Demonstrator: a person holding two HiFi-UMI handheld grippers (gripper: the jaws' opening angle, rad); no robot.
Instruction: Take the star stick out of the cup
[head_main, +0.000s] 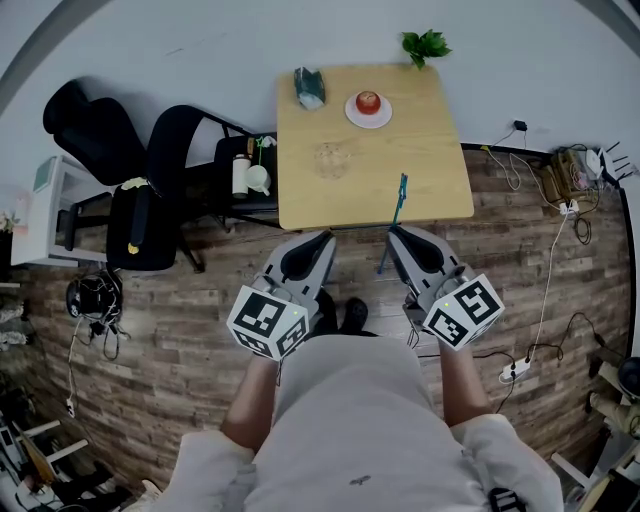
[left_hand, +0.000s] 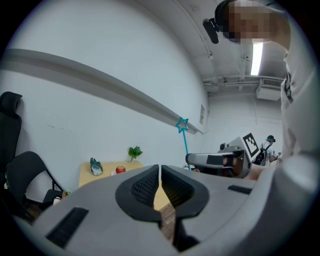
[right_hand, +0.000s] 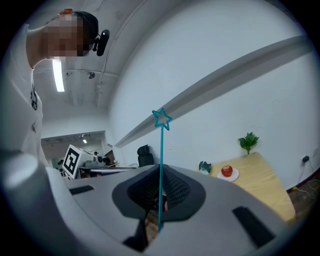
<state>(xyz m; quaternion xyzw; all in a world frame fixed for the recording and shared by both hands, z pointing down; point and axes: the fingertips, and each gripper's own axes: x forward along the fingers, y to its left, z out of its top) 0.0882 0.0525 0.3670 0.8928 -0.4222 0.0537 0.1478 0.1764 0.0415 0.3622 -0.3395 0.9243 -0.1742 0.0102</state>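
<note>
A thin teal star stick stands upright between the jaws of my right gripper, which is shut on its lower part, level with the table's near edge. In the right gripper view the stick rises out of the pads to its star tip. The left gripper view shows the star above the right gripper. A clear cup stands faintly visible in the middle of the wooden table, apart from the stick. My left gripper hangs beside the right one, shut with nothing in it.
On the table's far side are a crumpled teal object, an apple on a white plate and a small green plant. Black chairs and a stool with a bottle stand left. Cables lie on the floor right.
</note>
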